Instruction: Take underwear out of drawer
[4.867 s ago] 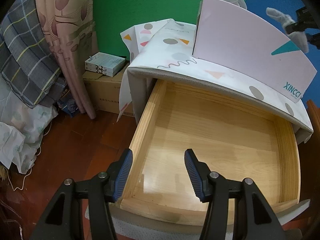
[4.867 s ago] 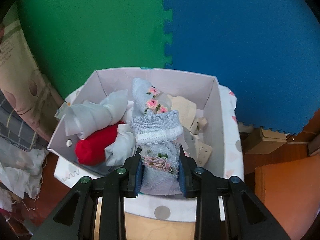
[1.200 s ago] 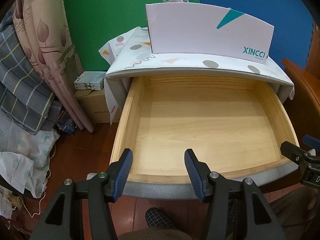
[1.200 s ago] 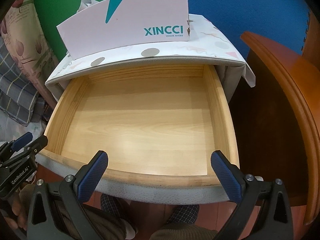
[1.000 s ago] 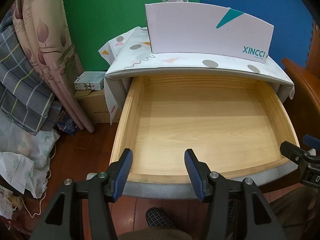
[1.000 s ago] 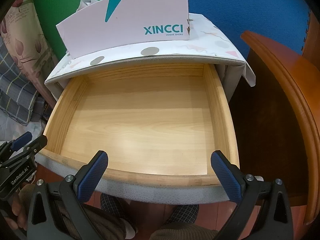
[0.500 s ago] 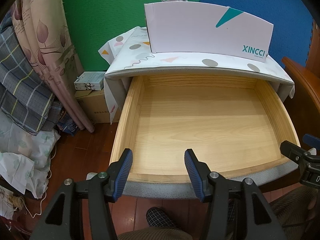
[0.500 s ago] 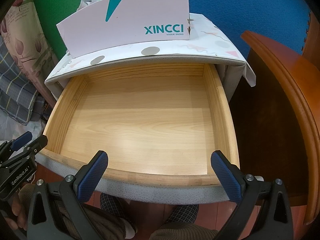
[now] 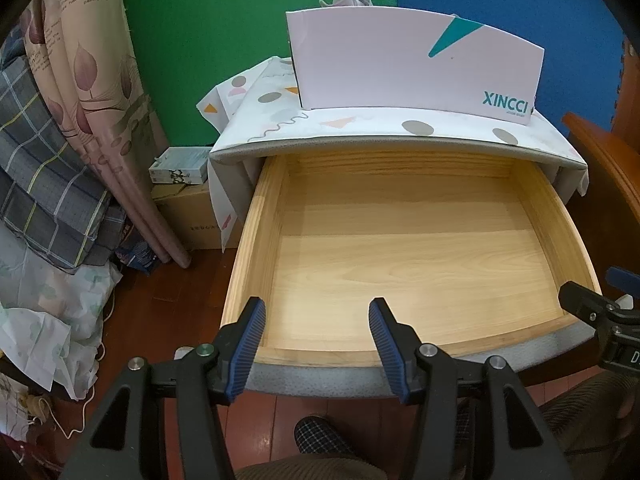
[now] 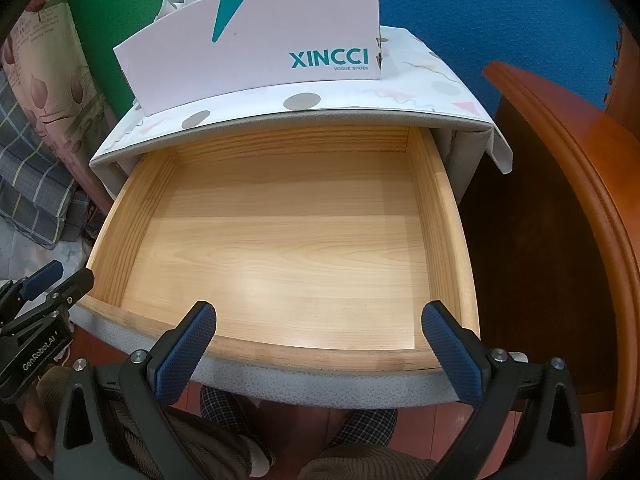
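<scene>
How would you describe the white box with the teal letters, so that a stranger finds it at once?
Find the open wooden drawer. Above it is the cabinet top with a spotted cover. The shoe box stands there: white, open-topped, with a teal triangle and the word XINCCI.

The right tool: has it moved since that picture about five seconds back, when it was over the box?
Yes. The right tool has come back and down from over the shoe box; it now hangs open and empty above the drawer front edge.

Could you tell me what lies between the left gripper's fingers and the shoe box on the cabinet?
Only the bare wooden floor of the open drawer, shown in both wrist views.
</scene>
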